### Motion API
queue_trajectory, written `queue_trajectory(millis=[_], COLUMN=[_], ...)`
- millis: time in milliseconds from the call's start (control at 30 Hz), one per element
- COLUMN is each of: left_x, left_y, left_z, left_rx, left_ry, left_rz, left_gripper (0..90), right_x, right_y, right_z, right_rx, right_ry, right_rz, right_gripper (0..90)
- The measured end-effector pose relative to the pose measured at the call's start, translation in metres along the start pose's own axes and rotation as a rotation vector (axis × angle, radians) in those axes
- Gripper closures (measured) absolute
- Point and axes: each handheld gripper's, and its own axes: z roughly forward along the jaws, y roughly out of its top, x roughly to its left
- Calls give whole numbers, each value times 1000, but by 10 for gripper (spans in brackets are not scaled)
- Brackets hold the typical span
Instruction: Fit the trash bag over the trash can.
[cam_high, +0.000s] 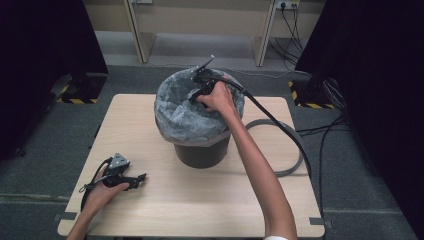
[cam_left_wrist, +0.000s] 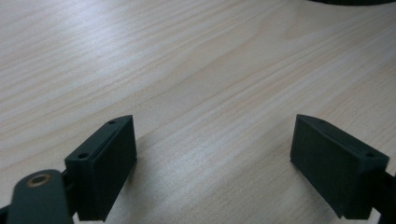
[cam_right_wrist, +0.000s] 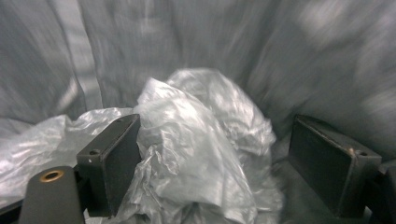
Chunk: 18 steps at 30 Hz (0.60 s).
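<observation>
Both grippers are black: the left gripper (cam_high: 142, 178) carries a grey three-cornered plate, the right gripper (cam_right_wrist: 215, 163) trails a thick black cable — blocky jaws with small screw holes, one brass-ringed pivot.

bin (cam_high: 202, 150) mid-table (cam_high: 150, 210) | crumpled plastic (cam_right_wrist: 196, 149) in bin | ring (cam_high: 295, 150) right of bin

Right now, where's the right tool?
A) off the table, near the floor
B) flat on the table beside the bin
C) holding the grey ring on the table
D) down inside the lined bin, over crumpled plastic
D: in the high view the right tool reaches into the bin, and its own view shows crumpled plastic between open jaws against the liner.
</observation>
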Motion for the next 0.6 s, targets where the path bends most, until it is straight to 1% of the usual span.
queue_trajectory(millis=[67,100,133,200,233,267,367,433,533,600], left_x=[0,0,0,0,0,0,0,0,0,0], left_y=[0,0,0,0,0,0,0,0,0,0], left_z=[0,0,0,0,0,0,0,0,0,0], left_rx=[0,0,0,0,0,0,0,0,0,0], left_ry=[0,0,0,0,0,0,0,0,0,0], left_rz=[0,0,0,0,0,0,0,0,0,0], left_gripper=[136,136,136,136,136,136,136,136,136,136], right_x=[0,1,3,4,4,4,4,2,0,-1], right_y=[-5,-6,-6,-6,-5,-4,-2,0,2,3], right_z=[8,11,12,11,9,6,-6,-14,-24,-29], right_rx=[67,98,112,108,94,68,-23,-80,-128,-137], right_ry=[20,21,21,31,33,38,53,46,27,21], right_rz=[6,-4,-18,-21,-20,-22,-9,3,-1,1], right_gripper=[183,183,184,198,210,215,215,215,209,208])
